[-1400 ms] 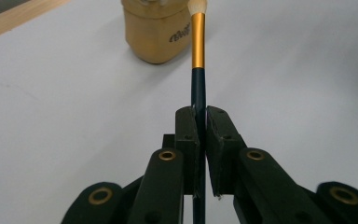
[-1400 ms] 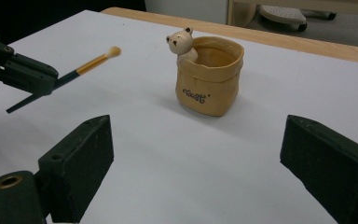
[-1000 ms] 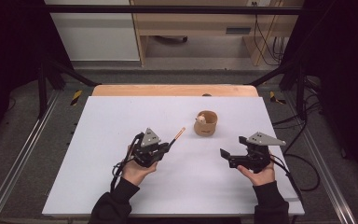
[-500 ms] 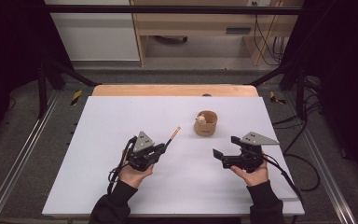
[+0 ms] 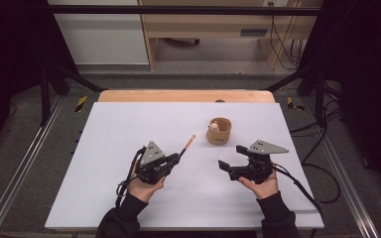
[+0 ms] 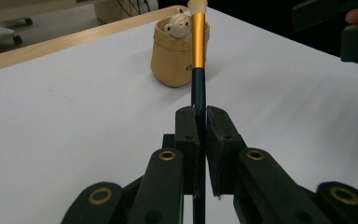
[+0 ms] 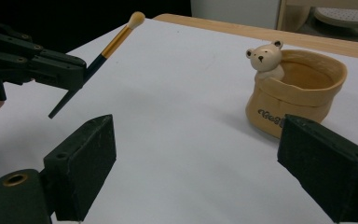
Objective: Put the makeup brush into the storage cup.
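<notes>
Your left gripper is clamped tight on the dark lower handle of a slim makeup brush with a gold ferrule and a pale bristle tip, both black pads pinching it from either side so the brush juts forward and slightly up, clear of the white tabletop. In the left gripper view its tip lines up with the small tan ceramic pot shaped like a sack, a cream bear figure peeking over its rim; the pot stands upright on the table, ahead and to the right of the brush, well apart from it.

Your right gripper holds nothing, its jaws spread wide and just easing a touch narrower, with only bare table between them. Against the frames from a second ago, both hands have drawn back toward you and the right one has slid inward toward the centre, so its open jaws now face the pot from the near side.

That reads as set-up: the right gripper looks placed to steady the pot while the left carries the brush over to drop it in, bristles up or down not yet decided
</notes>
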